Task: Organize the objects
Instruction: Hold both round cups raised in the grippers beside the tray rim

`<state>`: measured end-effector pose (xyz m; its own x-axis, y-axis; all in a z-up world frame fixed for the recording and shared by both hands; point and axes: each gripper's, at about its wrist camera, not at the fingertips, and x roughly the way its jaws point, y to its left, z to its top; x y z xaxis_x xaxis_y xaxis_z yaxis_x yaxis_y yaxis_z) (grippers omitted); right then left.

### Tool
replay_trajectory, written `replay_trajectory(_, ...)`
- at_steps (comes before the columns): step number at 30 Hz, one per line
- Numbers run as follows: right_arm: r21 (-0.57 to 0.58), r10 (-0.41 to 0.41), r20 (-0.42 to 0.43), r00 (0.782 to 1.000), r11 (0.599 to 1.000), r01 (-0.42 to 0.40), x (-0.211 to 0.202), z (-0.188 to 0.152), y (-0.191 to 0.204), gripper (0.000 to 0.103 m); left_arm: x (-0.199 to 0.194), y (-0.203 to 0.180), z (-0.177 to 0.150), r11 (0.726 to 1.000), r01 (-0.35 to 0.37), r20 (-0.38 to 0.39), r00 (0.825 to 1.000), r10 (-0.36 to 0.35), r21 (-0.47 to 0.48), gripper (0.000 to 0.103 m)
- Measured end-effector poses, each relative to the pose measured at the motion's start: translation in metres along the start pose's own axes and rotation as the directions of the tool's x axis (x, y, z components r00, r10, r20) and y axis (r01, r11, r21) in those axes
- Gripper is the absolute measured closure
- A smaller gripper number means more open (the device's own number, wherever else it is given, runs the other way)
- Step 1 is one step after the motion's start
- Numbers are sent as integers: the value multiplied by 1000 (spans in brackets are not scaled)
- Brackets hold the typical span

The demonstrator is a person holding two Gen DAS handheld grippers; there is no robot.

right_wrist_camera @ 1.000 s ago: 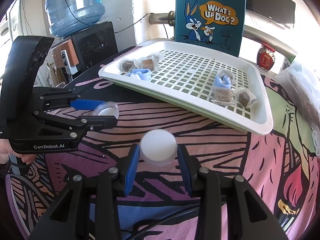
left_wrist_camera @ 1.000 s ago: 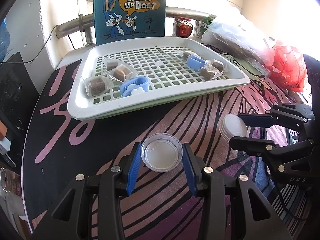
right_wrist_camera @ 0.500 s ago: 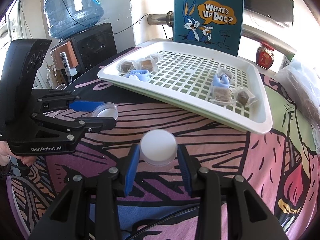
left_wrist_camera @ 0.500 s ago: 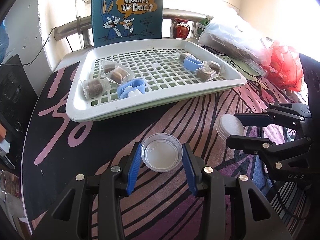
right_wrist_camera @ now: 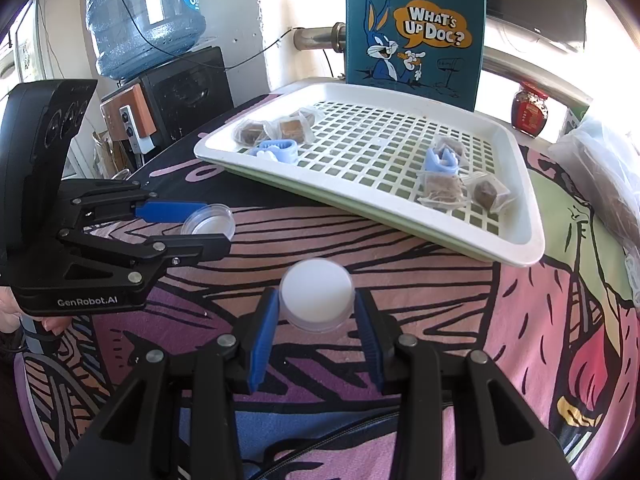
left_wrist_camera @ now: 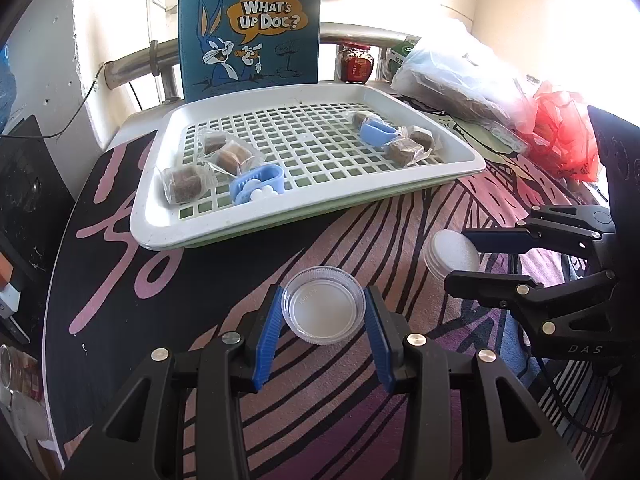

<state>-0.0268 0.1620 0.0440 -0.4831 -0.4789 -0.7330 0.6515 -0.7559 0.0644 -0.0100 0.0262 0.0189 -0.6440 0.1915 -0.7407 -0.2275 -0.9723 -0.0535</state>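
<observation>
Both pairs of jaws are closed to the width of a small round dish and no further: our left gripper [left_wrist_camera: 323, 312] has the clear lid [left_wrist_camera: 323, 310] pinched across its rim between the blue pads, and our right gripper [right_wrist_camera: 316, 312] has the white-filled container [right_wrist_camera: 317, 294] clamped the same way, each item apparently lifted a little off the patterned cloth [right_wrist_camera: 460, 320].

Taking the white tray [left_wrist_camera: 208, 226] as our landmark, both held pieces sit on its near side, well apart from its rim, the container off toward the tray's right corner and the lid nearer its front middle. Inside the tray, wrapped brown cubes [left_wrist_camera: 184, 184] and a blue clip [left_wrist_camera: 258, 184] cluster at the left end; another blue clip [left_wrist_camera: 378, 134] and more cubes lie at the right end. Behind the tray stands the cartoon bag [left_wrist_camera: 250, 28].

We judge both plastic pieces light, rigid, thin-walled and slick, so squeezing harder risks popping them out. Holding them across the full diameter at the ribbed rim looks right.
</observation>
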Motion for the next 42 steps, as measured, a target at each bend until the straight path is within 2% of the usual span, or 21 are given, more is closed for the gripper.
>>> replay_trajectory(7, 2, 1, 1, 1000, 1000, -1, 0, 0, 0, 65, -3, -1, 0, 1000, 11, 14, 1000, -11, 3, 64)
replay_trajectory(15, 11, 2, 10, 1000, 1000, -2, -3, 0, -2, 65, -11, 1, 1, 998, 66, 61, 996, -65, -13, 64)
replay_trajectory(42, 30, 8, 20, 1000, 1000, -9, -6, 0, -5, 65, -3, 2, 0, 998, 57, 26, 998, -57, -28, 64)
